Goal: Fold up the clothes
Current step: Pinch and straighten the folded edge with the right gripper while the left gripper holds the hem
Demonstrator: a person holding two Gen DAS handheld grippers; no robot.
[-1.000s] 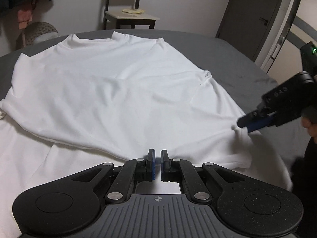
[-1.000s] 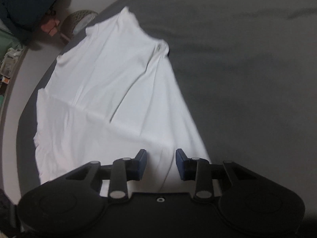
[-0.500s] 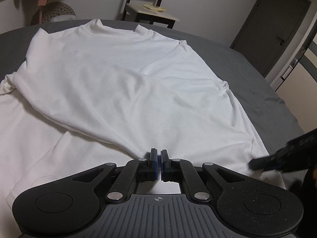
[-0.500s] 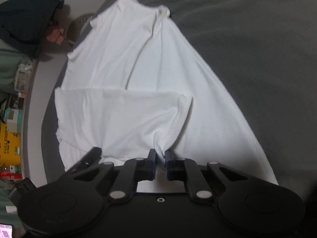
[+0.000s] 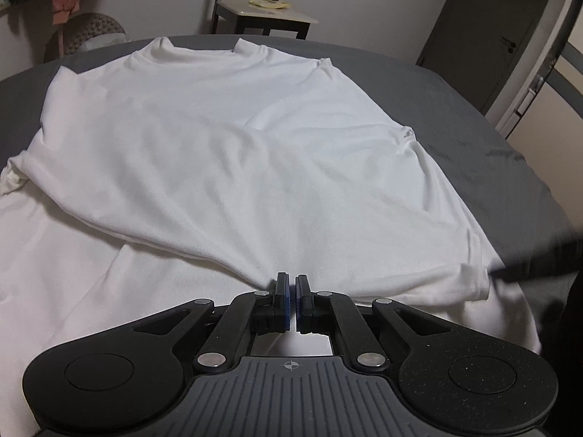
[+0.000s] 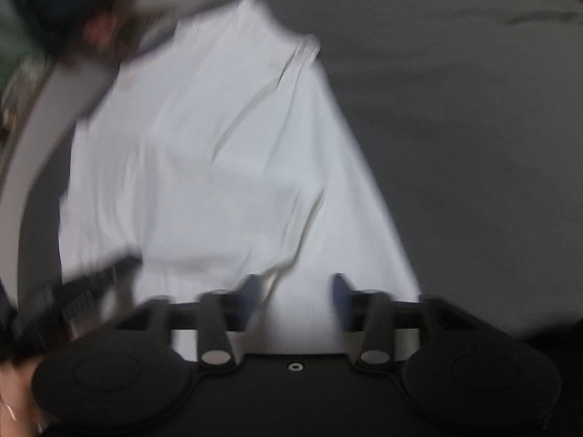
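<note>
The left wrist view sits just behind the left gripper [image 5: 291, 302], low and close over the near hem of the white T-shirt [image 5: 233, 153], facing along the garment toward its collar, with a chair [image 5: 255, 7] and a door [image 5: 484, 32] against the far wall. The right wrist view, heavily blurred, looks more steeply down from behind the right gripper [image 6: 297, 298] at the same shirt [image 6: 218, 153] from its right side. Both share the shirt and the grey bed sheet [image 6: 455, 127]; each catches a blurred edge of the other tool.
</note>
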